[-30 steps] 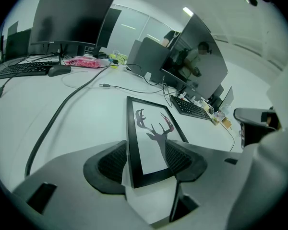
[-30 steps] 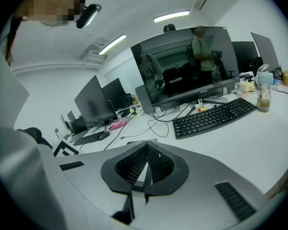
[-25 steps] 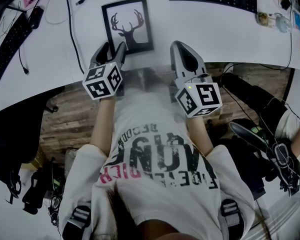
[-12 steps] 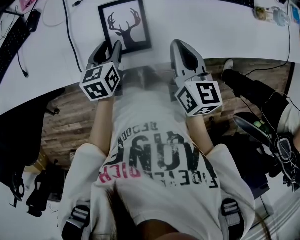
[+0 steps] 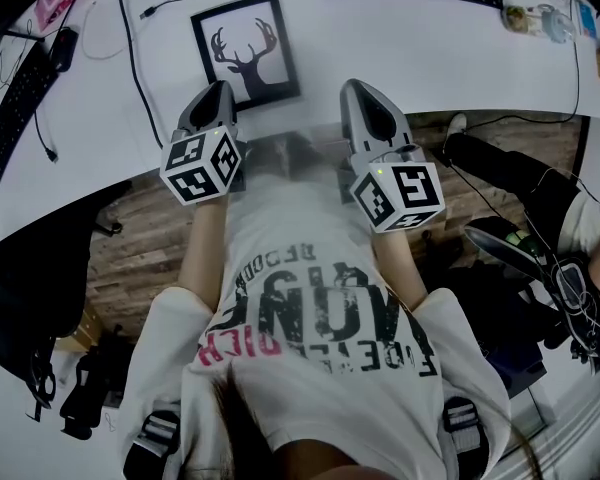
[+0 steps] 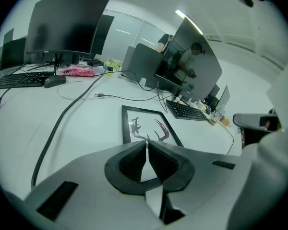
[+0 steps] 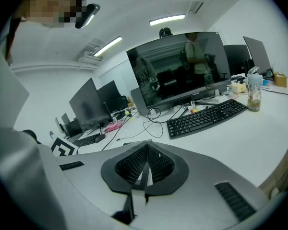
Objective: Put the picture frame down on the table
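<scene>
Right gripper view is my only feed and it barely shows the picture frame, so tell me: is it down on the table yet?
Observer: Yes. In the head view the picture frame lies flat on the white table, deer print up.
Operator: Is the left gripper holding it?
Observer: No. The left gripper has just been closing its jaws; they meet with nothing between them, the frame just beyond the tips.

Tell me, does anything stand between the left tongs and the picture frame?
Nothing visible does. The frame lies flat on the table, right ahead of the left tongs, whose jaws have just been closing, with nothing between them. The cable runs off to the side.
</scene>
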Demonstrator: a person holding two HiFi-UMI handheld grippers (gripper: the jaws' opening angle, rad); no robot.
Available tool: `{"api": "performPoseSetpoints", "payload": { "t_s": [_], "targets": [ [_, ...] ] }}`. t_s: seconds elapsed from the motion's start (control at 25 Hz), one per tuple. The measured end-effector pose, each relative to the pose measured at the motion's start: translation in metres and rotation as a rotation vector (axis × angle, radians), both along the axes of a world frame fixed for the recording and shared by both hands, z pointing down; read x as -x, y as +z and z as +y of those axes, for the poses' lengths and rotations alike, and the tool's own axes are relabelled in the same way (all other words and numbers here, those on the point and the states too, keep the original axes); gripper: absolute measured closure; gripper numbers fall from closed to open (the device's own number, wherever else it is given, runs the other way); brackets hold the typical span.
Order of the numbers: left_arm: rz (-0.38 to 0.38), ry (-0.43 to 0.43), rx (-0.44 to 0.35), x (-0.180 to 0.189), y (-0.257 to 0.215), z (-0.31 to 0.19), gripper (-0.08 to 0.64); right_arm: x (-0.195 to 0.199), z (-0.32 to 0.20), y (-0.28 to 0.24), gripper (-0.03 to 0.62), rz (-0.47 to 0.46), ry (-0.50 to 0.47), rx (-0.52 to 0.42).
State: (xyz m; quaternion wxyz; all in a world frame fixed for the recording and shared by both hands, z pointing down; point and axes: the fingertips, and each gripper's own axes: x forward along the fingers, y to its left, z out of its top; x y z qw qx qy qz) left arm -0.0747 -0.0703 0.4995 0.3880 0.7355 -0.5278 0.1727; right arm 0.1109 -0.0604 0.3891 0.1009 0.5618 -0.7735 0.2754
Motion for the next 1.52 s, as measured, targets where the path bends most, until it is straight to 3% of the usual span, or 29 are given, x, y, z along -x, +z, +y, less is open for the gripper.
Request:
{"api": "performPoseSetpoints", "payload": {
  "t_s": [0.72,1.2,1.52],
  "targets": [
    [0.003,0.022,-0.011,0.0,-0.007,-0.009,0.557,0.002,-0.009,-0.004,0.592,0.008,0.002,-0.006],
    [0.046,0.032,-0.13,0.0,-0.039,-0.029,0.557,0.009,-0.023,-0.016,0.592,0.003,-0.015,-0.046],
    [0.055,0.039,-0.266,0.001,-0.089,-0.048,0.557,0.015,-0.038,-0.032,0.592,-0.006,-0.029,-0.097]
  ]
}}
